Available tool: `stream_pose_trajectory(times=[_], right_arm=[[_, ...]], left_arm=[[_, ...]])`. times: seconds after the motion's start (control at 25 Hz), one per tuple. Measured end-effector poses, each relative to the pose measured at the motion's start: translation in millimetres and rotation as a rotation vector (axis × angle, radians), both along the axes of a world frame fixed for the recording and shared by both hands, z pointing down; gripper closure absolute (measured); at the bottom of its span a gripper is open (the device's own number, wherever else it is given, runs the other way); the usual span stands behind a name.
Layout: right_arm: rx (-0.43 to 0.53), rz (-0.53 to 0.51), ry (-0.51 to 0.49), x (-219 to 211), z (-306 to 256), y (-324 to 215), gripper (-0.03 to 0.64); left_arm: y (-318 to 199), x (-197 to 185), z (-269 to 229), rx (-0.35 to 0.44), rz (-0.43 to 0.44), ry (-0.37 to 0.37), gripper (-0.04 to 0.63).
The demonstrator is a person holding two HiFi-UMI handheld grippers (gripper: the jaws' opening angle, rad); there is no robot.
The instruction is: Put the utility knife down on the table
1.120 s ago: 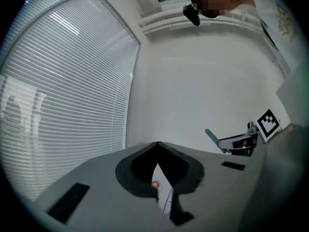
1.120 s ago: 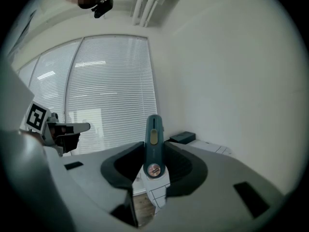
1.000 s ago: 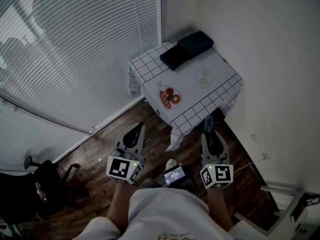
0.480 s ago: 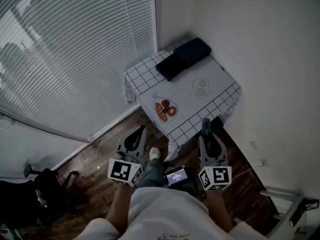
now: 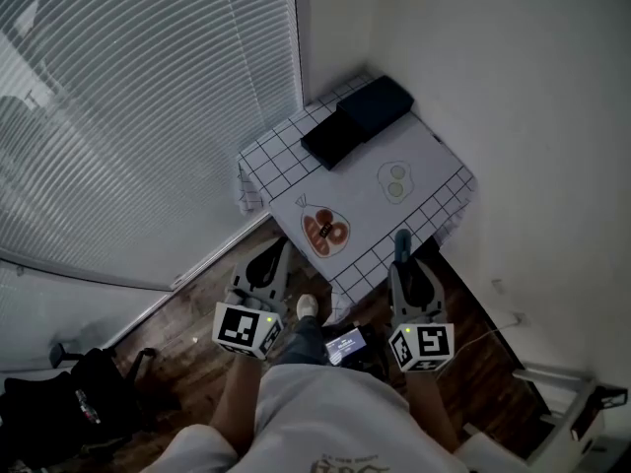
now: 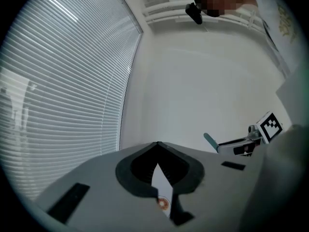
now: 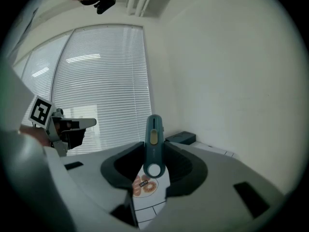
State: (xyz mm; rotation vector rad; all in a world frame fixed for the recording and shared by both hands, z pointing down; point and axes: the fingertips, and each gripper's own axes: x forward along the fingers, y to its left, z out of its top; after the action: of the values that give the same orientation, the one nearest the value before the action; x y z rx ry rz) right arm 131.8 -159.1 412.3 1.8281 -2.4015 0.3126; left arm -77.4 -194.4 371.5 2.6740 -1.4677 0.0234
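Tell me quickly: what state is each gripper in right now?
Left gripper: closed, nothing between its jaws.
Right gripper: closed on the utility knife.

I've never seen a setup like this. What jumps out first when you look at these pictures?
A teal utility knife is clamped in the right hand-held gripper, pointing toward a small corner table covered with a checked cloth. Two dark boxes lie at the table's far corner, and wide window blinds fill the left side. The left hand-held gripper is shut and empty.
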Motion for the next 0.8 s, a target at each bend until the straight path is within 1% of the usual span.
stream_pose_trajectory(times=[0.16, 0.28, 0.8], right_arm=[[-0.024, -0.009, 0.015, -3, 6, -15, 0.480], [-0.048, -0.008, 0.016, -5, 15, -24, 0.480], [-0.147, 0.007, 0.051, -7, 61, -48, 0.480]], left_arm=[[-19, 2, 3, -0.008, 0.005, 0.010, 0.588], [-29, 2, 11, -0.030, 0.013, 0.012, 0.588], [-56, 0, 70, -0.144, 0.044, -0.039, 0.588]])
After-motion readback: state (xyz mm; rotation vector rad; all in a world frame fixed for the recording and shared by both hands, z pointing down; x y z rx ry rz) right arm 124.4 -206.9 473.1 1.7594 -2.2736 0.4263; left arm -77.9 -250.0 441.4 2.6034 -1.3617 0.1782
